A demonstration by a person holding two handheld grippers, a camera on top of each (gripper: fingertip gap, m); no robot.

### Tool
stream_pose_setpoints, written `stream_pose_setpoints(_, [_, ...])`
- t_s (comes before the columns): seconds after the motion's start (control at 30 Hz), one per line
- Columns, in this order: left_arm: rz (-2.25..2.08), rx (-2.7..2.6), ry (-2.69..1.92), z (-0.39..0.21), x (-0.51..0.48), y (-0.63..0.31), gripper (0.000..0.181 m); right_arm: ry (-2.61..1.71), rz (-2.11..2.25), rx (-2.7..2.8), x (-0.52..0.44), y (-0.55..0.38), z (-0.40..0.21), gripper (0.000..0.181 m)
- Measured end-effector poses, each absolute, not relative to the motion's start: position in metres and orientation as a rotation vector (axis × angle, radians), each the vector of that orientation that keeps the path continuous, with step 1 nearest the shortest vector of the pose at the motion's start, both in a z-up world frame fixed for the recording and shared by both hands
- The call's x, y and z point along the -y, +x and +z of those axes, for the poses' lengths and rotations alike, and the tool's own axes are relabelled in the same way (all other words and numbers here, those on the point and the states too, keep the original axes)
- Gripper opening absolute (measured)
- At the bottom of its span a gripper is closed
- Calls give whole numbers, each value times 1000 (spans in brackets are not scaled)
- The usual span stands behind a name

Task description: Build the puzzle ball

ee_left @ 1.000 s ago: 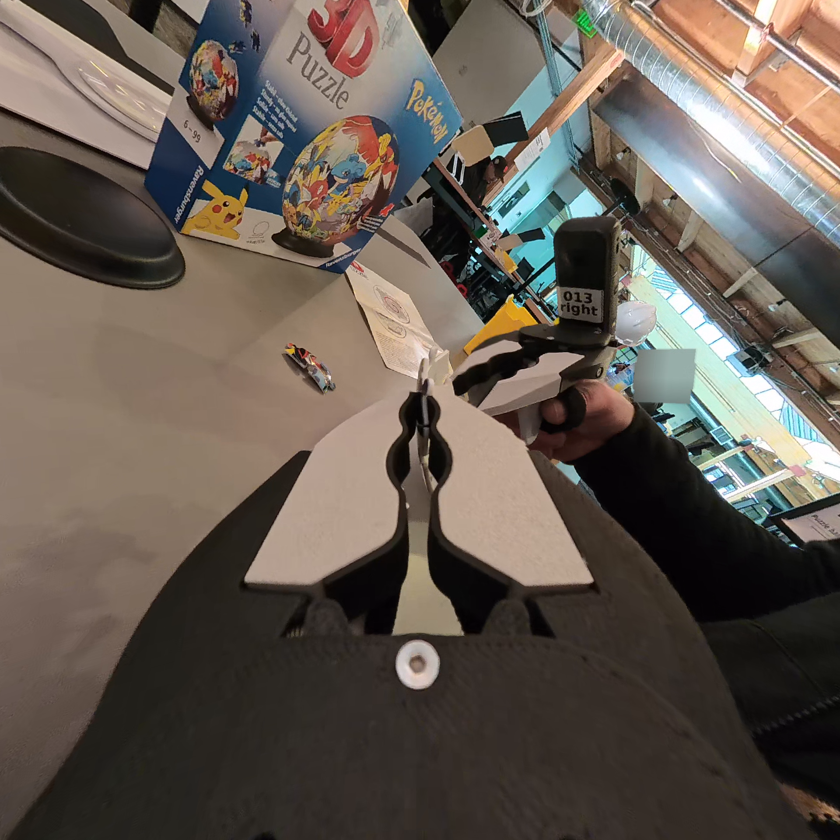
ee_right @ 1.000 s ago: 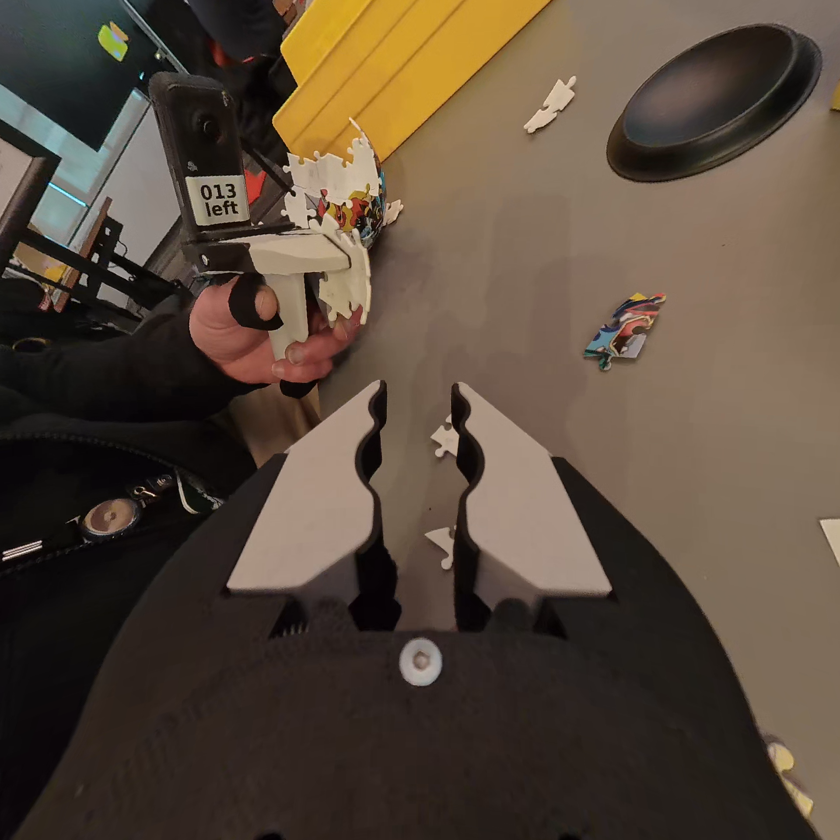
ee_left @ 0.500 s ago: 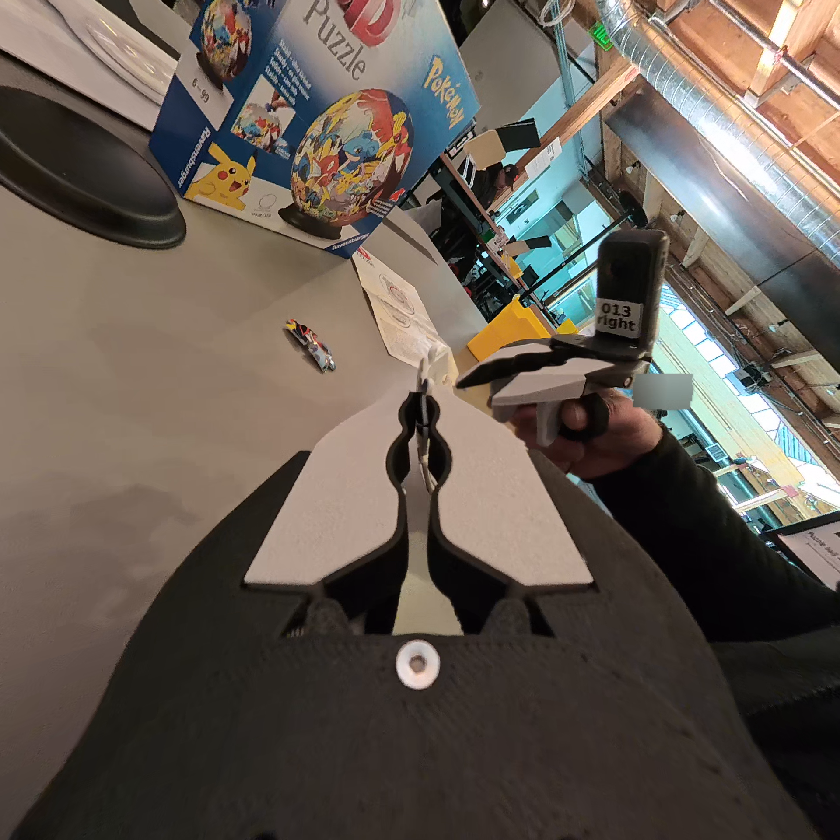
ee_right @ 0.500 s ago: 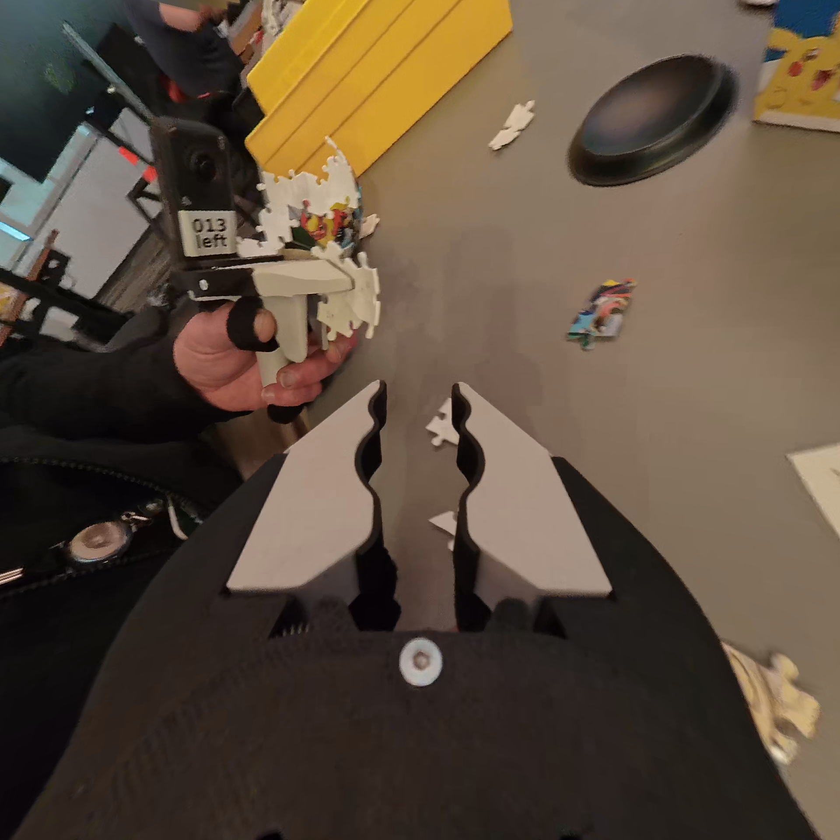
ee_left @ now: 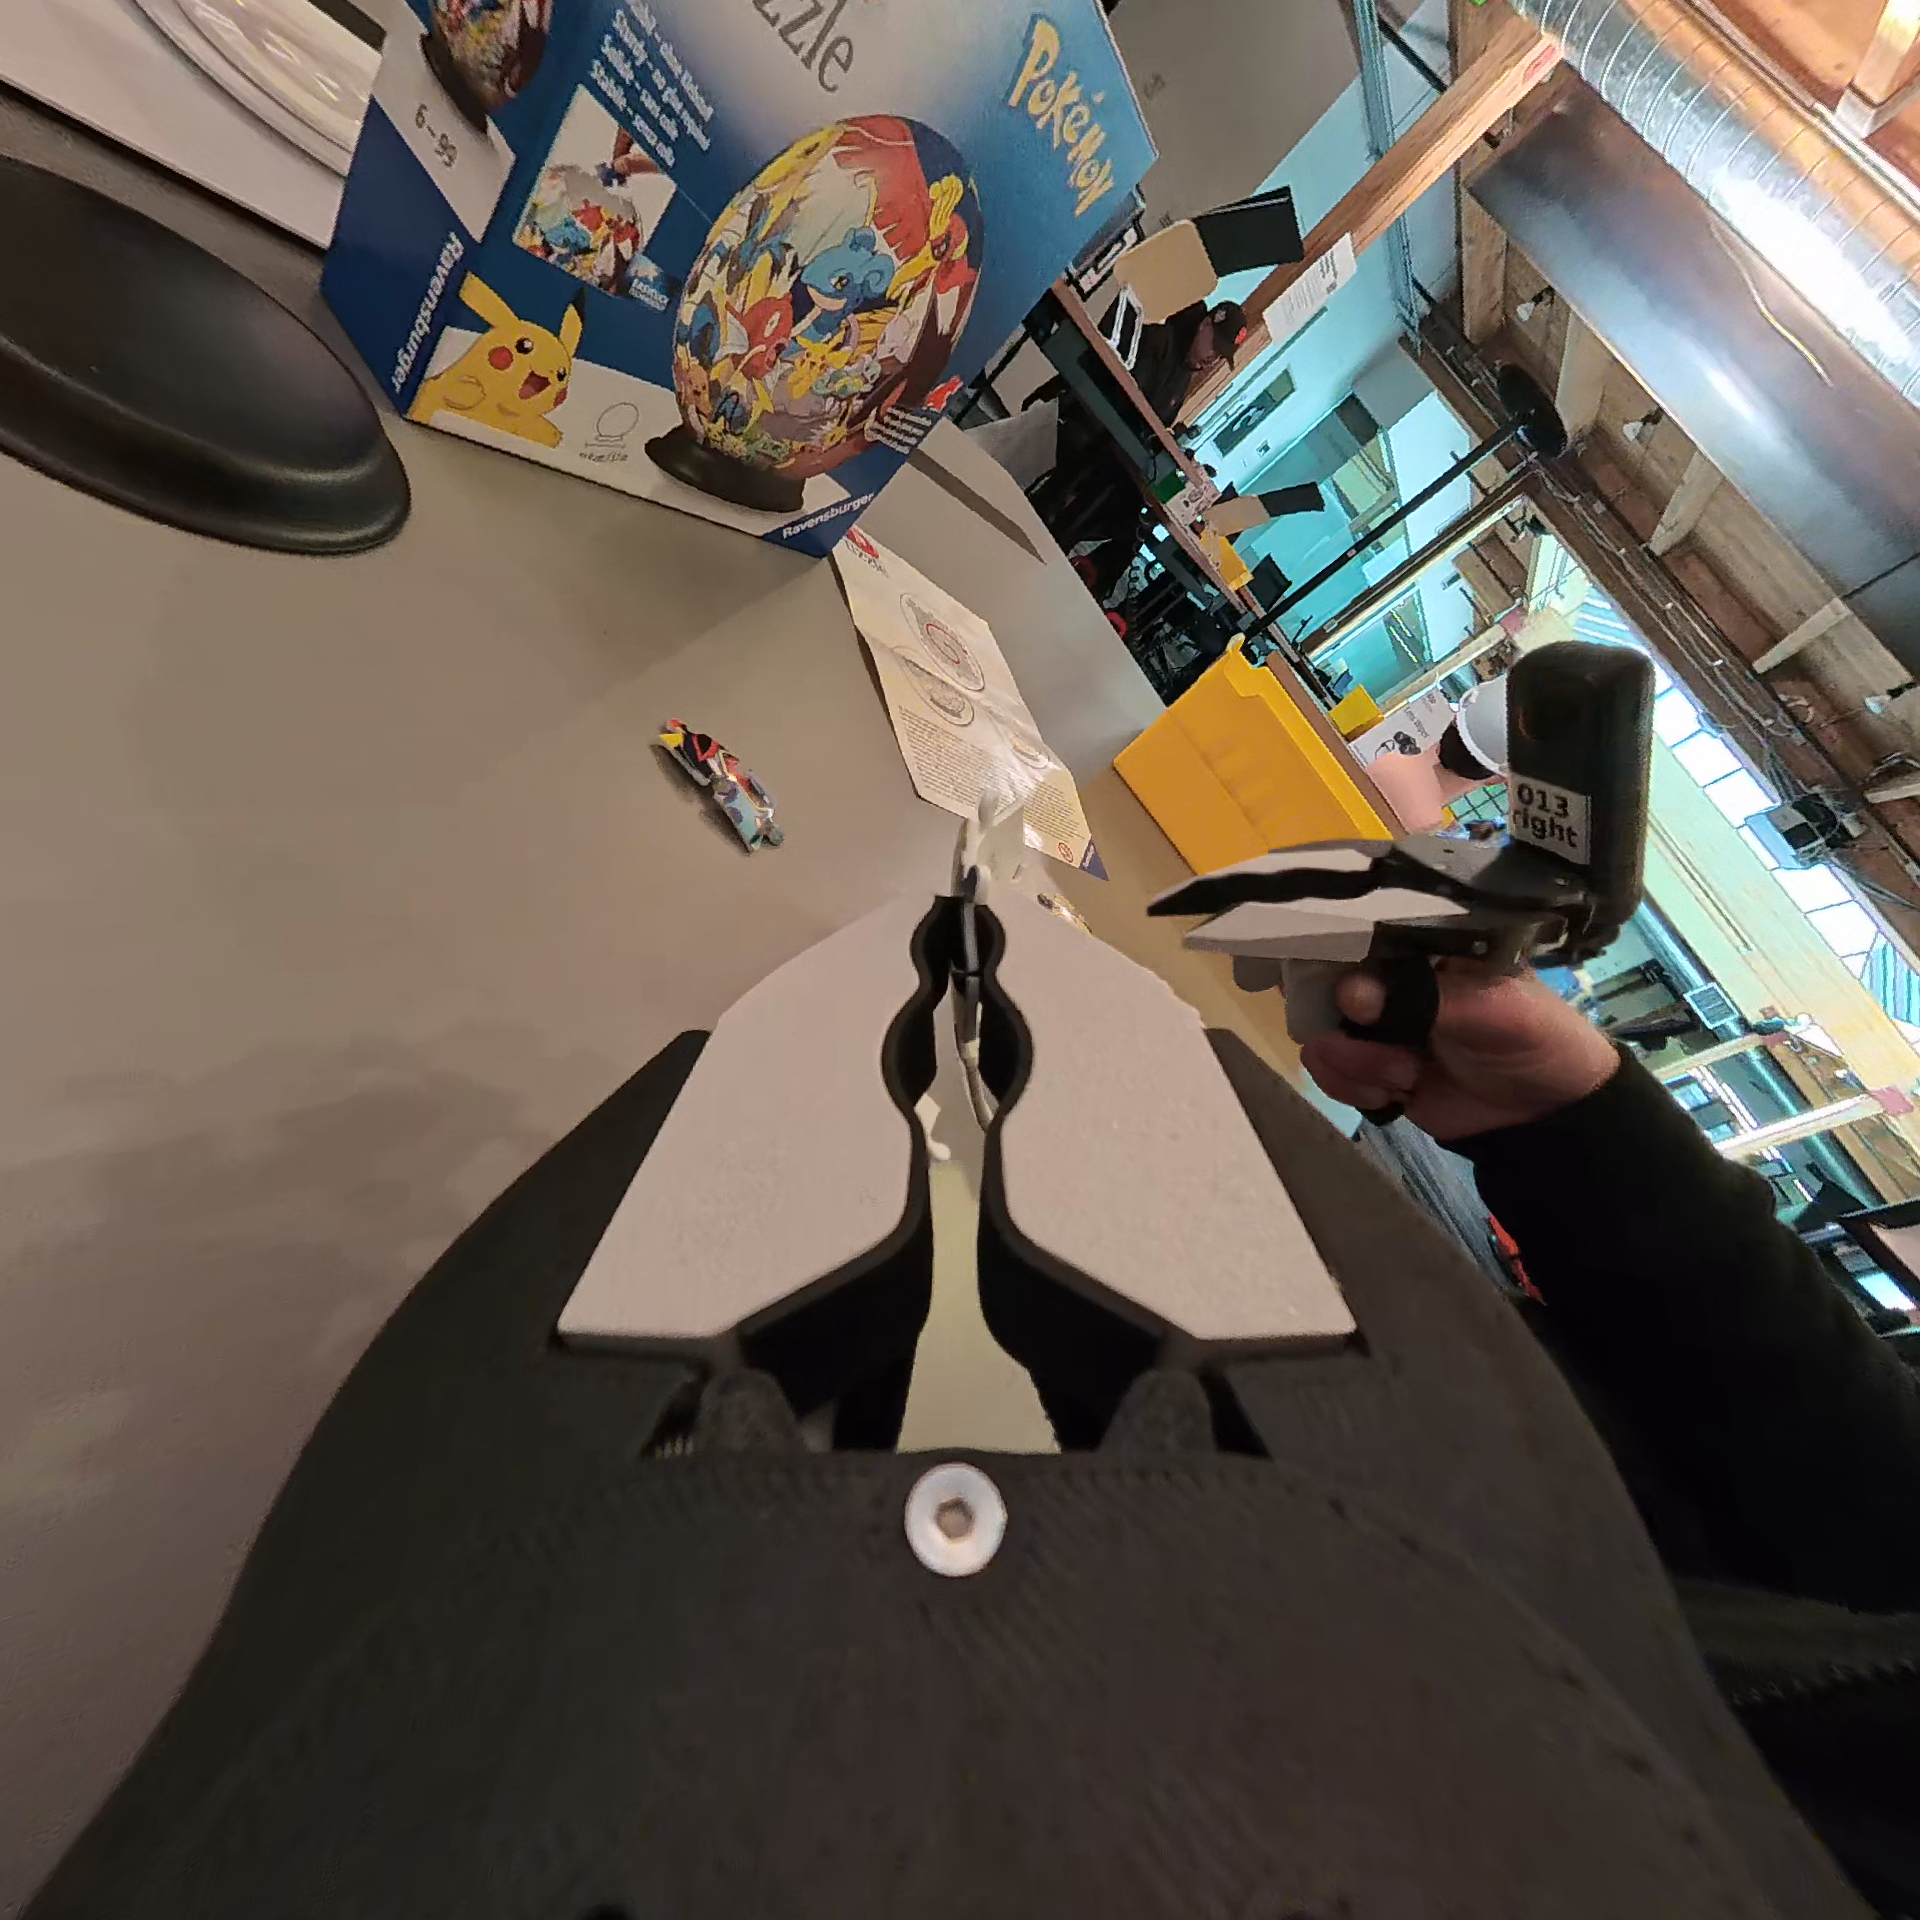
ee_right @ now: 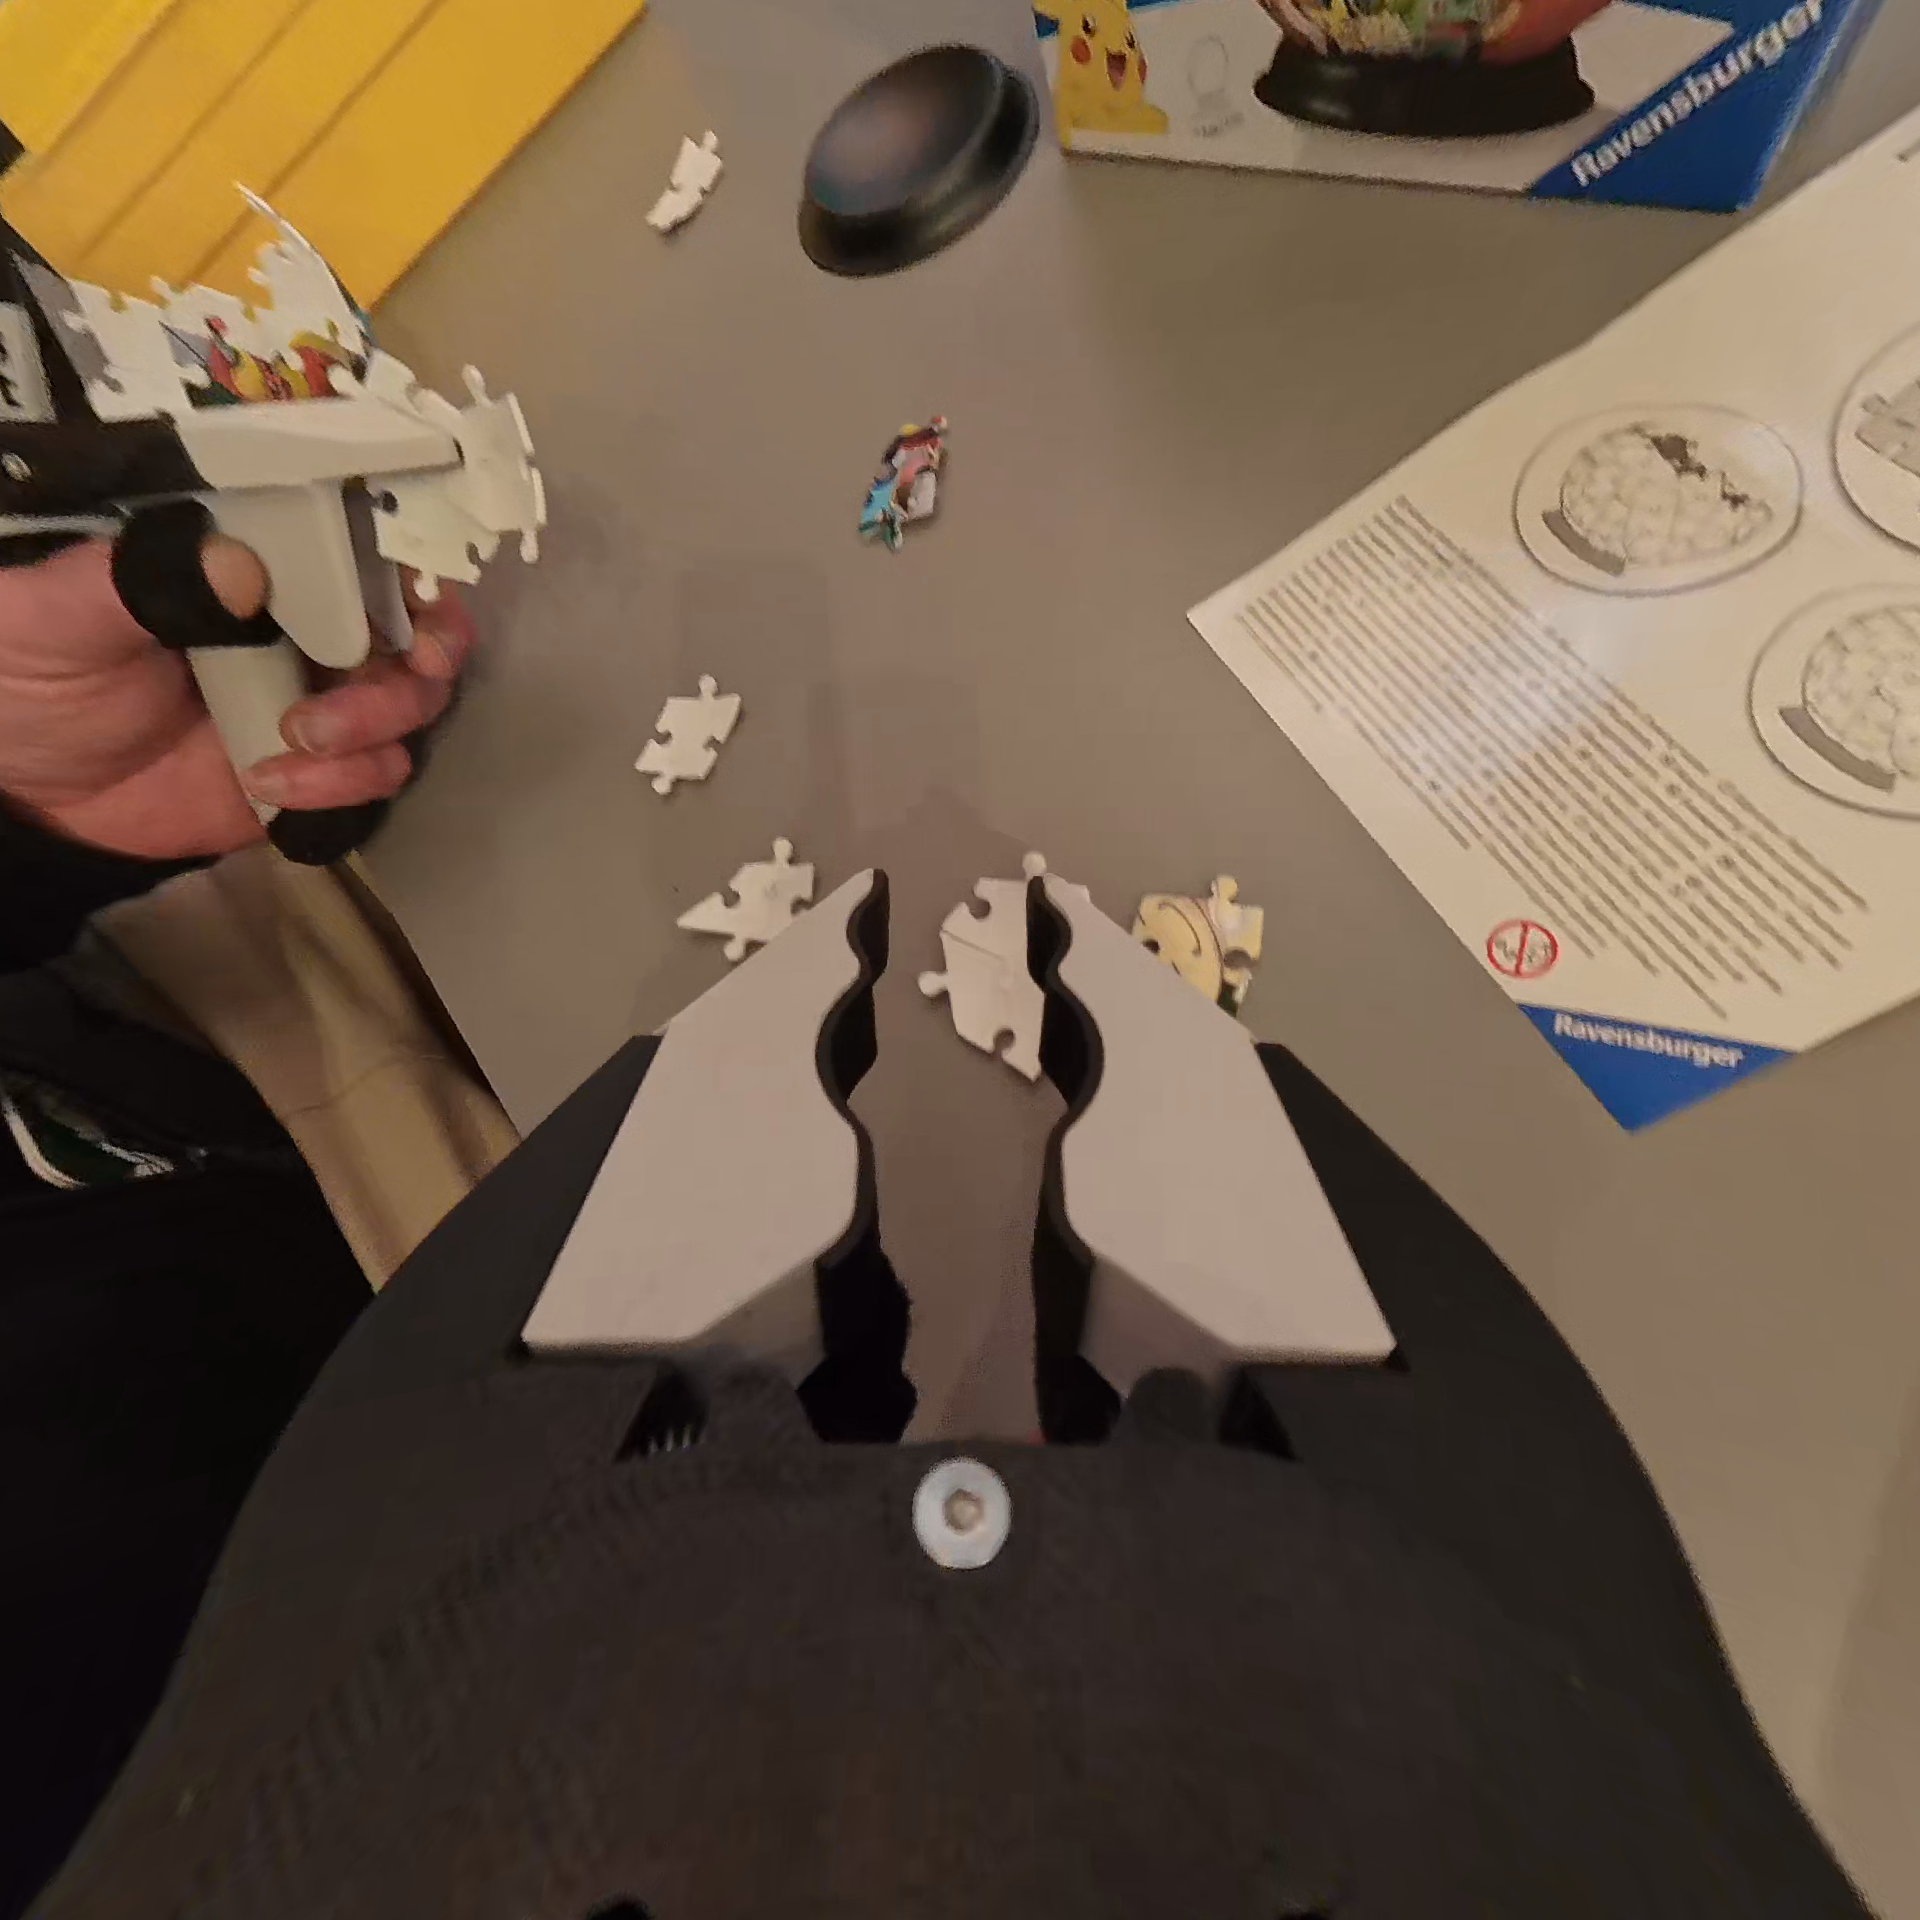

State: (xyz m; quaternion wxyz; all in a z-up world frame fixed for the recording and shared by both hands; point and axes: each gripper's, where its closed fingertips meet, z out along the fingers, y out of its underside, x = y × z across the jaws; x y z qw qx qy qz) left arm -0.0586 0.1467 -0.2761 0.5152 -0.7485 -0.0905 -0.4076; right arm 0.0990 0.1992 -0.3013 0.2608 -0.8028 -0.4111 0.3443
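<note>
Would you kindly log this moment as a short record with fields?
left gripper: shut on the partly built puzzle ball, held above the table
right gripper: open, empty, over a white loose piece
other loose pieces: white ones, a colourful one
stand: black, empty
also on table: puzzle box, instruction sheet

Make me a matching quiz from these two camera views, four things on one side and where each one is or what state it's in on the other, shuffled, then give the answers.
Things
1. left gripper
2. right gripper
3. black stand
4. instruction sheet

Places or states
A. lying flat on the grey table, right of the loose pieces
B. shut on the partly built puzzle ball
C. open above a white piece
D. beside the puzzle box, at the far side

Pairs: 1-B, 2-C, 3-D, 4-A
</note>
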Motion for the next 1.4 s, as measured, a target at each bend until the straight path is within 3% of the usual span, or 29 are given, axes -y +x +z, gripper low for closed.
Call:
stream_pose_setpoints(0.27, [-993,211,-1820,-279,-154,-43,2,-2227,763,1180,-190,124,-324,30])
stream_pose_setpoints(0.67, [-889,203,-1939,-294,-152,-44,2,-2126,897,1469,-129,44,-325,33])
stream_pose_setpoints(0.77, [-851,212,-1981,-301,-149,-48,2,-2154,739,1530,-133,50,-340,33])
stream_pose_setpoints(1.1, [-790,220,-2093,-313,-135,-63,2,-2121,639,1595,-131,41,-348,5])
stream_pose_setpoints(1.4, [-738,214,-2142,-319,-124,-76,2,-2033,670,1707,-109,8,-348,0])
